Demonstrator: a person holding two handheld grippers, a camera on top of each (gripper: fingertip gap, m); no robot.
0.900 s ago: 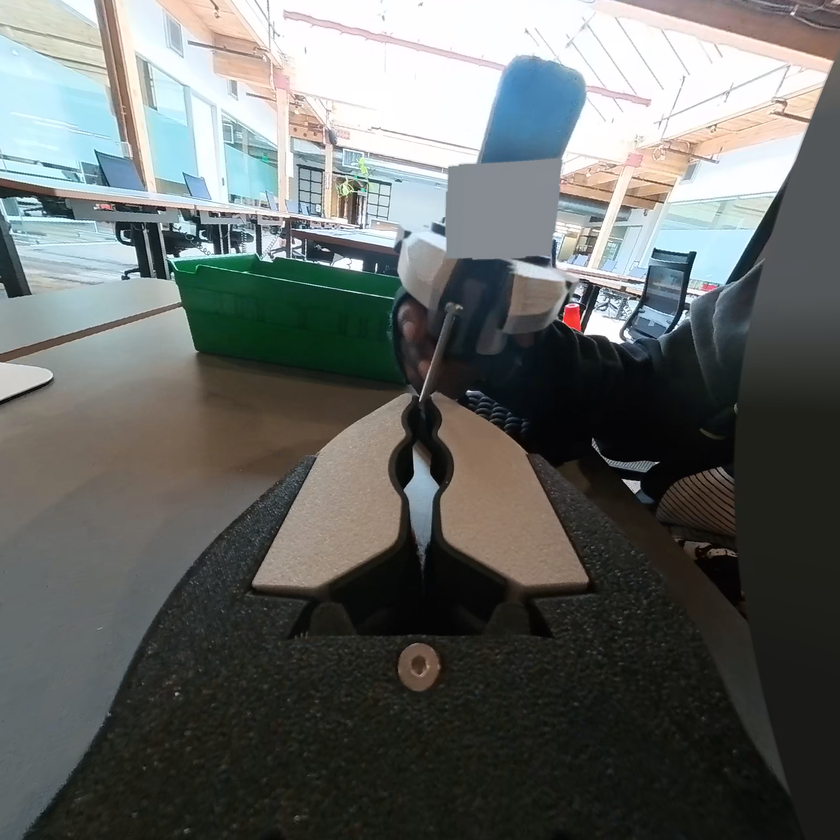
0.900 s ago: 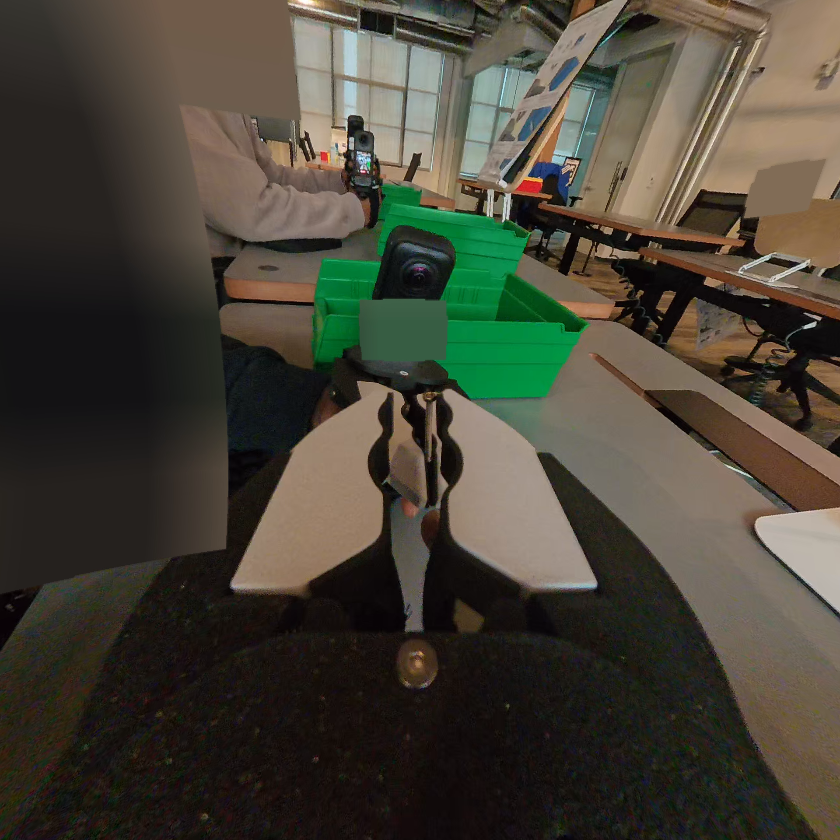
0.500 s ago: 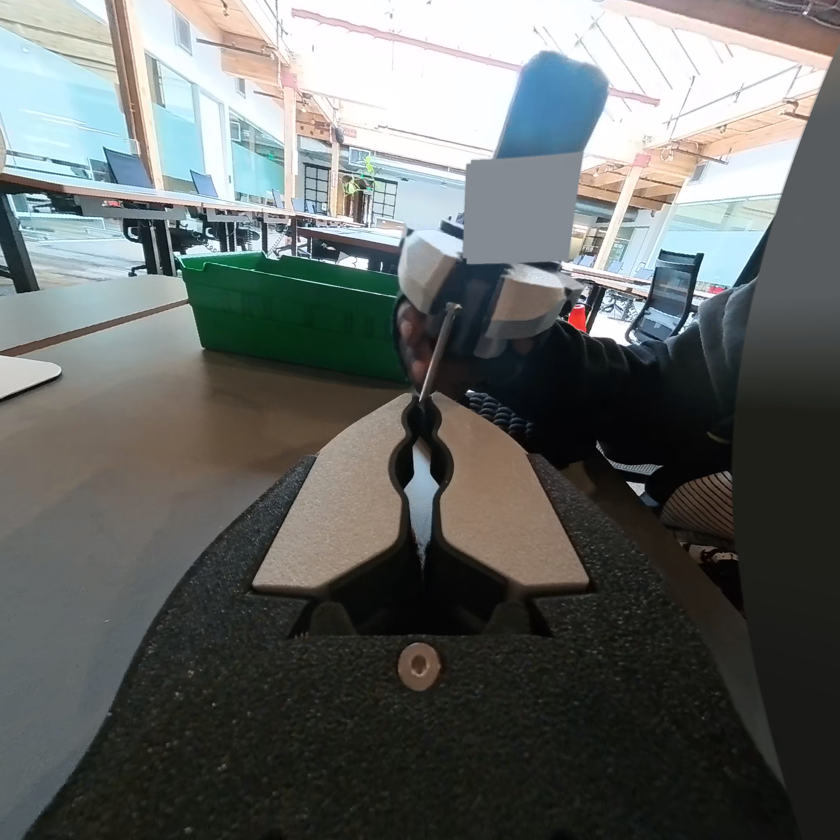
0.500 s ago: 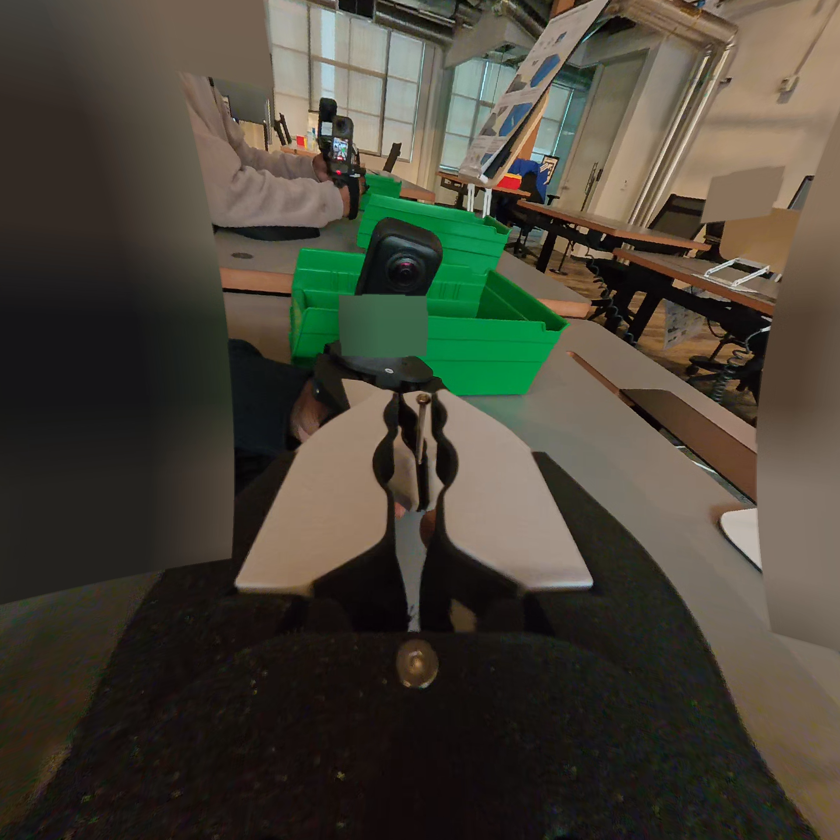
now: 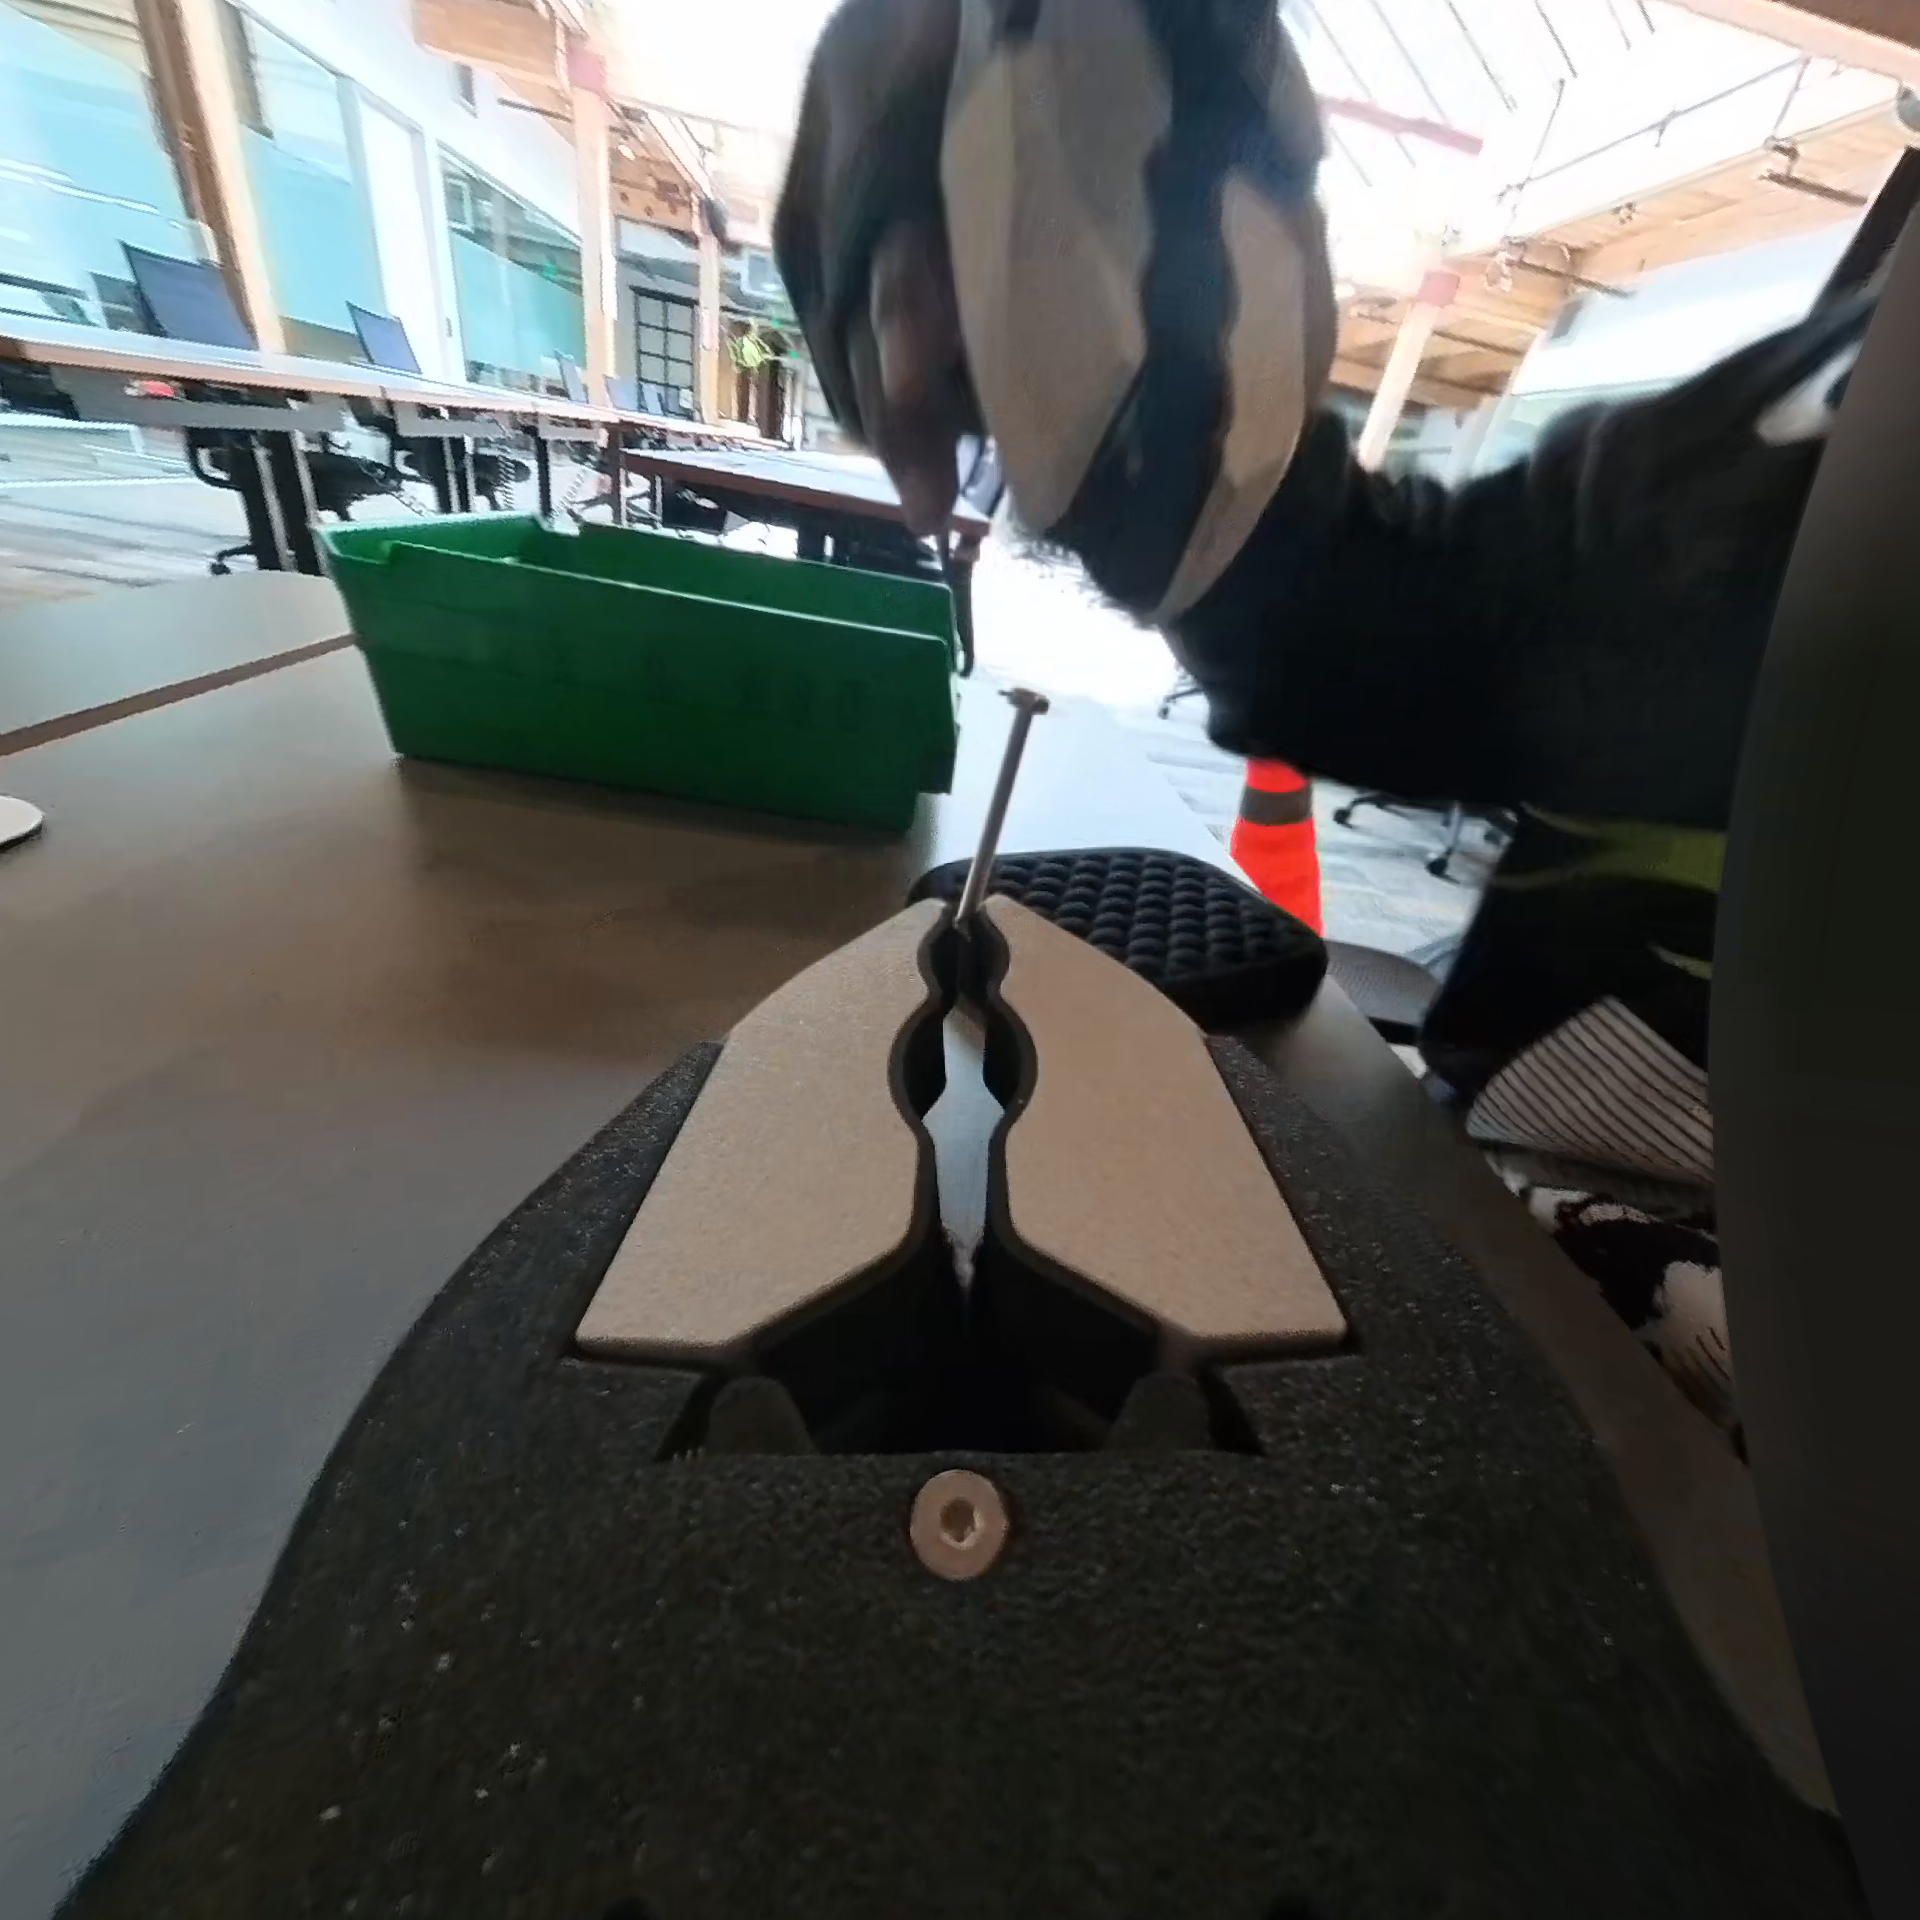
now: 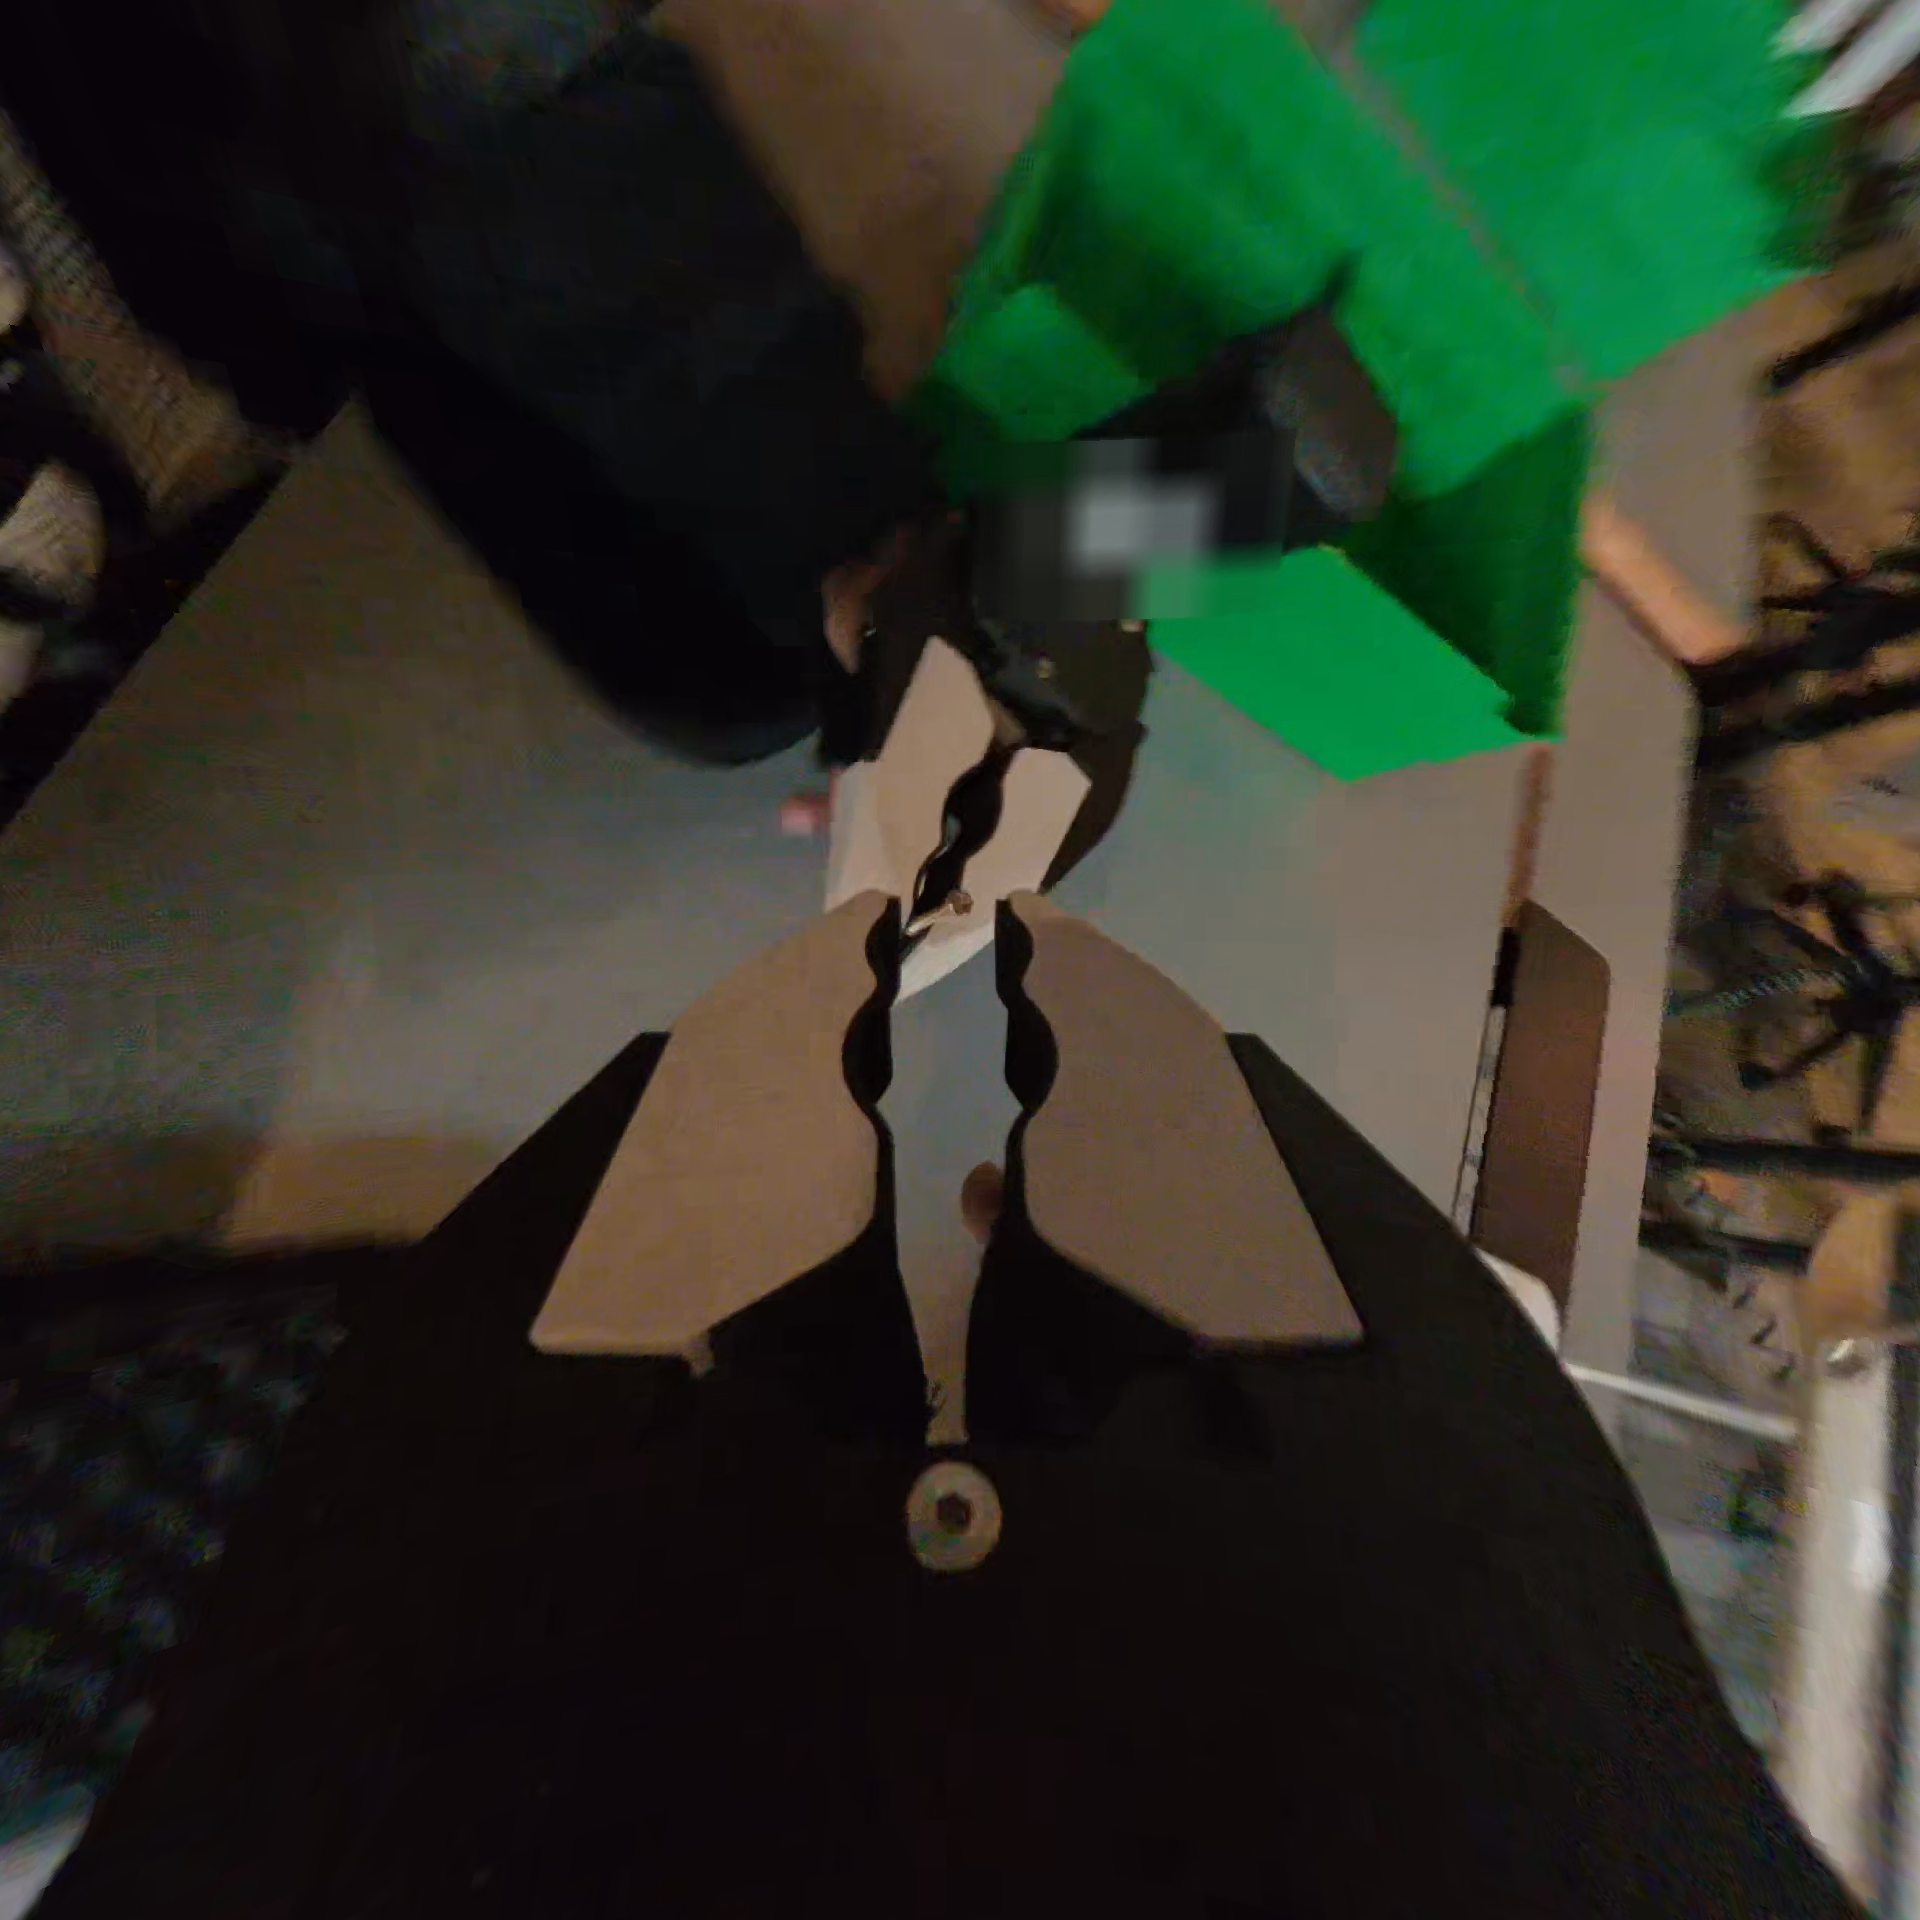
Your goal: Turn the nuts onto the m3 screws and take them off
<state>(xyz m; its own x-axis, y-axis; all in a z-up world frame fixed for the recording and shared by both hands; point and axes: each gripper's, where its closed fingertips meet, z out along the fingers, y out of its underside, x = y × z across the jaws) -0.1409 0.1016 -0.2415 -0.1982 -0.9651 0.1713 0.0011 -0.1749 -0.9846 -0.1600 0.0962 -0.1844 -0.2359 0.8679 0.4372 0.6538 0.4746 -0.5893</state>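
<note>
In the left wrist view, the left gripper [image 5: 964, 930] has its fingertips pinched on the lower end of a thin silver screw [image 5: 1000, 805]. The screw rises from the tips, tilted slightly right, with a small flat piece at its top end; whether that is the head or a nut cannot be told. The right gripper [image 5: 1117, 343] hangs above it, blurred and clear of the screw, held by a dark-sleeved arm. A green bin [image 5: 644, 665] stands on the brown table [image 5: 260, 987] behind. In the right wrist view, which looks down and is blurred, the right gripper [image 6: 945, 909] has a narrow gap between its fingers, and neither pad presses on anything. Just beyond its tips, the left gripper [image 6: 940, 883] points toward it, with the screw [image 6: 940, 909] sticking out.
</note>
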